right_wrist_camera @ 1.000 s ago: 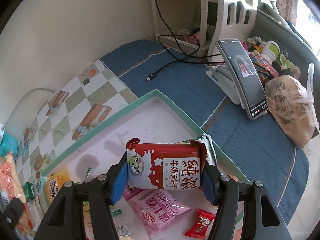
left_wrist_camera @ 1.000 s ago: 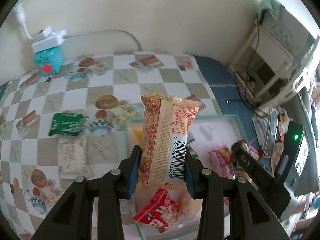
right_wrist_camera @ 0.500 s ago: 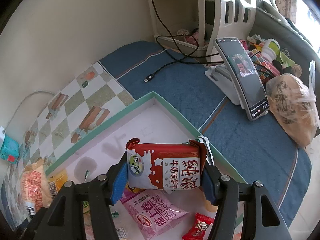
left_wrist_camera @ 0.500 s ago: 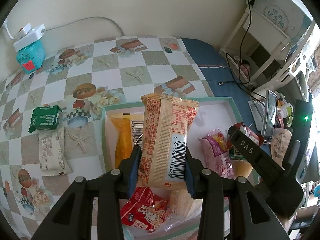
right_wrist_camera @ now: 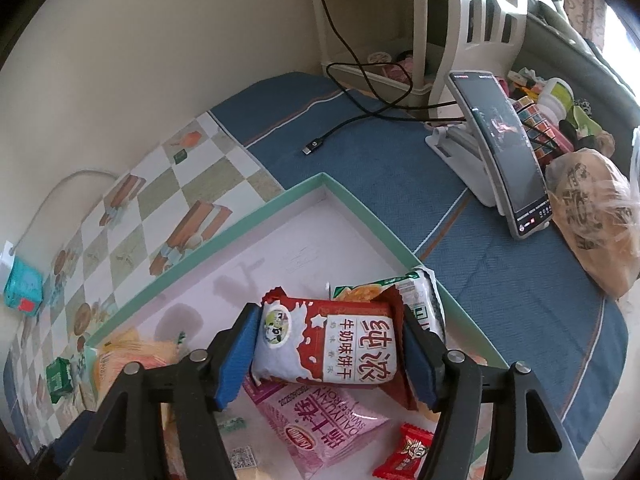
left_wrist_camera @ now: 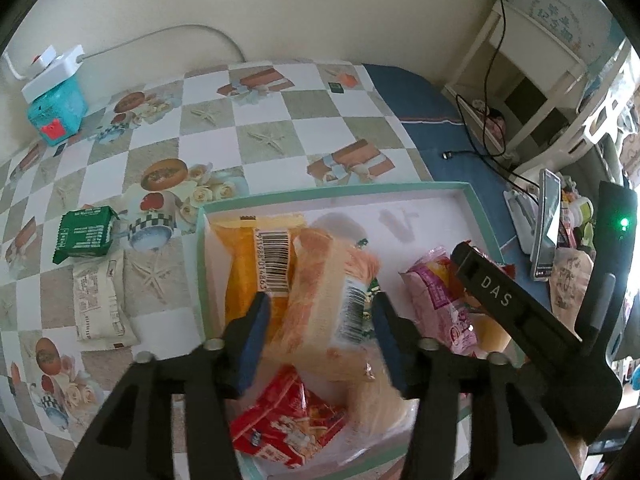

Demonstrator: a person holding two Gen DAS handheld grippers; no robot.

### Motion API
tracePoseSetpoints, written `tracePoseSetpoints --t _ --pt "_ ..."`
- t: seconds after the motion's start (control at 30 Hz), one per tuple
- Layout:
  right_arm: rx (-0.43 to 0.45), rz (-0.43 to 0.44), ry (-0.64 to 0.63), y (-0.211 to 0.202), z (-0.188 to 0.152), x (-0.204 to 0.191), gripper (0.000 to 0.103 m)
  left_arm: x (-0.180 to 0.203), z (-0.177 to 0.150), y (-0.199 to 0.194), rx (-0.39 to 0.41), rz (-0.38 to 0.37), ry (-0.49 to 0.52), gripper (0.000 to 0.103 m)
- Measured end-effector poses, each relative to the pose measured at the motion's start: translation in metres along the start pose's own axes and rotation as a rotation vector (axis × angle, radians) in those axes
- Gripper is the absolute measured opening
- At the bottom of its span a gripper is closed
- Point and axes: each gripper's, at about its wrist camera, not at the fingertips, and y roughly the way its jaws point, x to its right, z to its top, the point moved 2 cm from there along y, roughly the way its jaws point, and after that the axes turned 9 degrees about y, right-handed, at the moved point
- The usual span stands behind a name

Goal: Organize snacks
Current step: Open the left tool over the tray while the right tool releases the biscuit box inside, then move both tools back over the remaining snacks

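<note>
Over the tray at centre frame, left tool is just opening, pads clear of the blurred orange packet, which is dropping onto the yellow packet inside. Right tool is widening too, w/ the red biscuit packet between its pads, grip unclear. Best release low, over bare tray floor; green packet & white packet are waiting on the table, left of frame.

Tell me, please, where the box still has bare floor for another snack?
The box is free at its far corner, between the teal walls and the red-and-white biscuit pack. The near end is crowded: pink packet, red candy, yellow packet.
</note>
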Motion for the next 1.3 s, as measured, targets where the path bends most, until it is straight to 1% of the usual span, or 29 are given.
tracePoseSetpoints --t 0.03,0.07,0.13,0.23,0.27,0.3,0.33,0.37,0.43,0.5,0.6,0.67,0.87,1.1,1.3 --pt "-0.001 -0.001 -0.003 0.0 0.0 0.0 0.073 -0.002 0.0 -0.001 0.0 0.005 -0.004 0.058" --pt "-0.002 -0.003 -0.006 0.0 0.0 -0.001 0.076 -0.004 0.0 -0.001 0.0 0.01 -0.008 0.059" --pt "0.002 -0.005 -0.012 -0.001 0.0 -0.002 0.077 -0.008 0.001 -0.002 -0.002 0.019 -0.019 0.062" --pt "0.008 -0.003 -0.026 -0.004 0.0 -0.005 0.082 -0.017 0.001 -0.005 -0.001 0.041 -0.044 0.066" --pt "0.009 -0.004 -0.029 -0.004 0.0 -0.006 0.083 -0.02 0.002 -0.007 0.0 0.048 -0.05 0.069" --pt "0.01 -0.005 -0.033 -0.005 0.0 -0.007 0.085 -0.024 0.002 -0.008 0.003 0.06 -0.061 0.074" --pt "0.011 -0.009 -0.038 -0.005 0.0 -0.008 0.087 -0.028 0.002 -0.01 0.006 0.071 -0.072 0.076" --pt "0.011 -0.013 -0.043 -0.005 -0.001 -0.009 0.092 -0.031 0.002 -0.011 0.009 0.084 -0.083 0.079" --pt "0.014 -0.013 -0.048 -0.006 -0.001 -0.01 0.096 -0.041 0.002 -0.014 0.022 0.133 -0.105 0.081" --pt "0.016 -0.014 -0.055 -0.007 -0.002 -0.012 0.103 -0.049 0.001 -0.015 0.027 0.167 -0.123 0.085" --pt "0.016 -0.012 -0.065 -0.007 -0.003 -0.015 0.103 -0.062 0.0 -0.016 0.033 0.175 -0.172 0.091" --pt "0.006 -0.003 -0.073 -0.007 -0.004 -0.018 0.103 -0.07 -0.001 -0.017 0.037 0.177 -0.206 0.093" --pt "0.007 0.002 -0.084 -0.014 -0.009 -0.026 0.103 -0.088 -0.006 -0.023 0.049 0.191 -0.274 0.098" --pt "0.009 0.051 -0.117 -0.032 -0.017 -0.043 0.103 -0.117 -0.019 -0.032 0.049 0.171 -0.391 0.098" --pt "0.01 0.061 -0.153 -0.045 -0.026 -0.056 0.103 -0.14 -0.032 -0.043 0.039 0.209 -0.444 0.098"
